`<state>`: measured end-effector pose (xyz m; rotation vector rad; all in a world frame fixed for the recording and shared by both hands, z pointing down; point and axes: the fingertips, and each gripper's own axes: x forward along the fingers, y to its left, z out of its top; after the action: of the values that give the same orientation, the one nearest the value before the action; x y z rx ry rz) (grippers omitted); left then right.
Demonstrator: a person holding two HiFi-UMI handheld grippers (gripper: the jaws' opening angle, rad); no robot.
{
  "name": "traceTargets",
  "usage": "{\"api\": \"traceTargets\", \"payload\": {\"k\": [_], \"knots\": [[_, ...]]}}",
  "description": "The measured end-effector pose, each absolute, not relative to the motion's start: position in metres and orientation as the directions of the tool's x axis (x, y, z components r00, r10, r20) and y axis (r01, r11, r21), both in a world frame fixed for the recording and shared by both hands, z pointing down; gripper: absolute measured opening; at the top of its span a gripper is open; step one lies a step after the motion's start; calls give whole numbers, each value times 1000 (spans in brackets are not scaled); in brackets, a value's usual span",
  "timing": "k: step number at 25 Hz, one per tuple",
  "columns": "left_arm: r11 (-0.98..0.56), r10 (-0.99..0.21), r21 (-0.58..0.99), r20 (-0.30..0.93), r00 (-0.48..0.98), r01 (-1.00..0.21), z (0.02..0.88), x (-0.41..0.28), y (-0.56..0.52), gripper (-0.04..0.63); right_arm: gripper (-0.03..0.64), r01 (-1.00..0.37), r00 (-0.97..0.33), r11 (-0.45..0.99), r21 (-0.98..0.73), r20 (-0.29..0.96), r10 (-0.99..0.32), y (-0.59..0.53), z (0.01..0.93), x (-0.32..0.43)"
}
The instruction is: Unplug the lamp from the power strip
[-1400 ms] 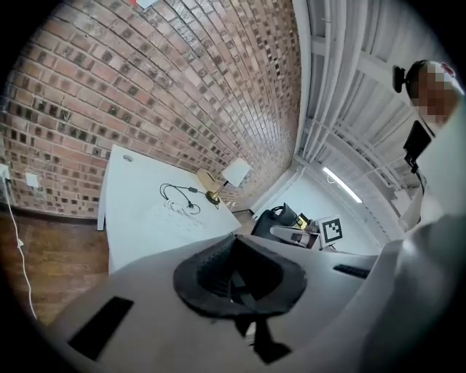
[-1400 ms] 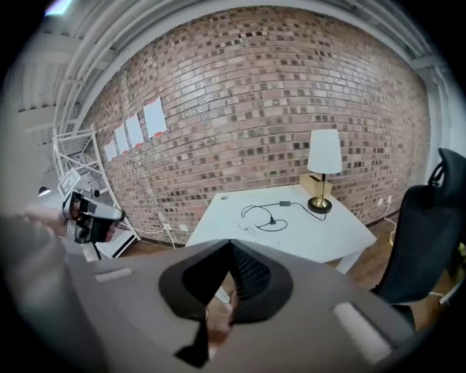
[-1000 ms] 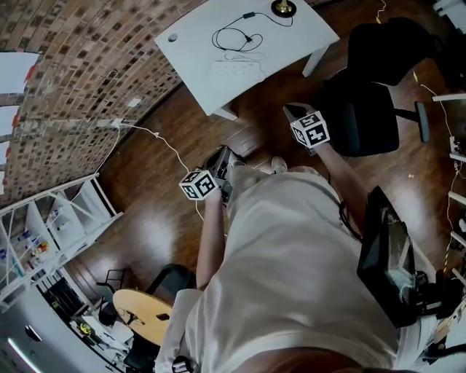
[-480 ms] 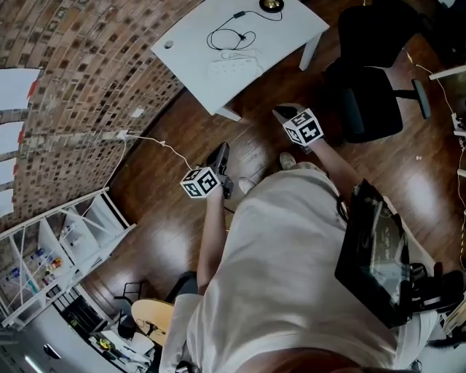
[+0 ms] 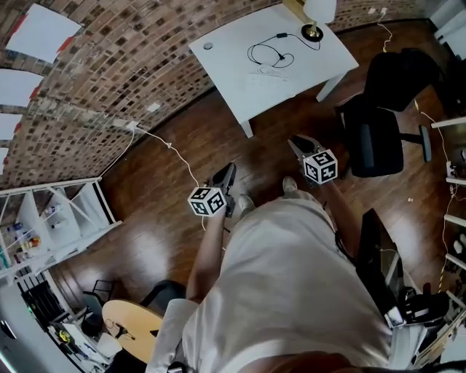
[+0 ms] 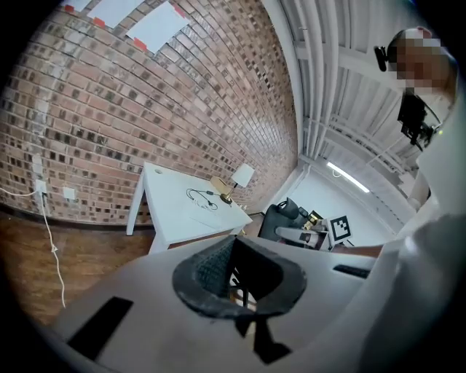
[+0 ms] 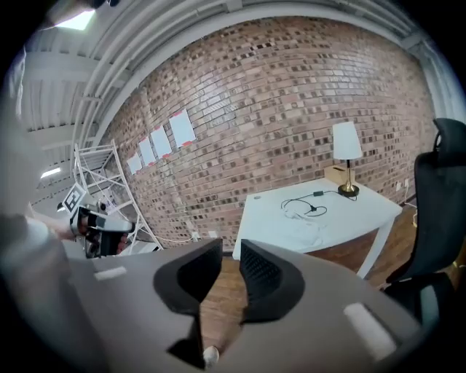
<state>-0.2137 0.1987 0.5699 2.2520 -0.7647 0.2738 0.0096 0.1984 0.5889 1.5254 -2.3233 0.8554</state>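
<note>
A white table stands far ahead against the brick wall. On it are a lamp with a brass foot and white shade, its looped black cord and a flat white power strip. Both grippers hang over the wooden floor, well short of the table. My left gripper is shut and empty. My right gripper has just been opening; a narrow gap shows, with nothing in it. The right gripper view shows the lamp and cord in the distance.
A black office chair stands right of the table, close to my right gripper. A white cable runs from a wall socket across the floor. White shelving stands at the left, and a round wooden tabletop behind.
The person has moved over the floor and the head view has swung: table and lamp now sit further right, with the shade in view. Both grippers were carried along.
</note>
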Motion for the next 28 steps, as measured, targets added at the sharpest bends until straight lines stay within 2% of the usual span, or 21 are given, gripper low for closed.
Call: {"api": "traceTargets", "payload": {"k": [6, 13, 18, 20, 21, 28], "knots": [[-488, -623, 493, 381, 683, -720, 567, -281, 177, 3, 77, -885, -459, 360, -295, 426, -780, 169, 551, -24], [-454, -731, 516, 252, 635, -727, 527, -351, 175, -6, 109, -865, -479, 358, -351, 364, -799, 154, 521, -80], [-483, -755, 496, 183, 630, -722, 508, -397, 187, -6, 129, -813, -556, 422, -402, 318, -768, 148, 514, -142], [-496, -743, 489, 189, 642, -718, 514, -411, 192, 10, 132, -794, -571, 426, -434, 292, -767, 154, 516, -163], [-498, -736, 491, 198, 648, -715, 519, -417, 195, 43, 132, -785, -576, 422, -454, 282, -767, 158, 520, -173], [-450, -738, 527, 236, 633, -721, 551, -444, 241, 54, 110, -656, -691, 383, -650, 314, -651, 201, 571, -230]]}}
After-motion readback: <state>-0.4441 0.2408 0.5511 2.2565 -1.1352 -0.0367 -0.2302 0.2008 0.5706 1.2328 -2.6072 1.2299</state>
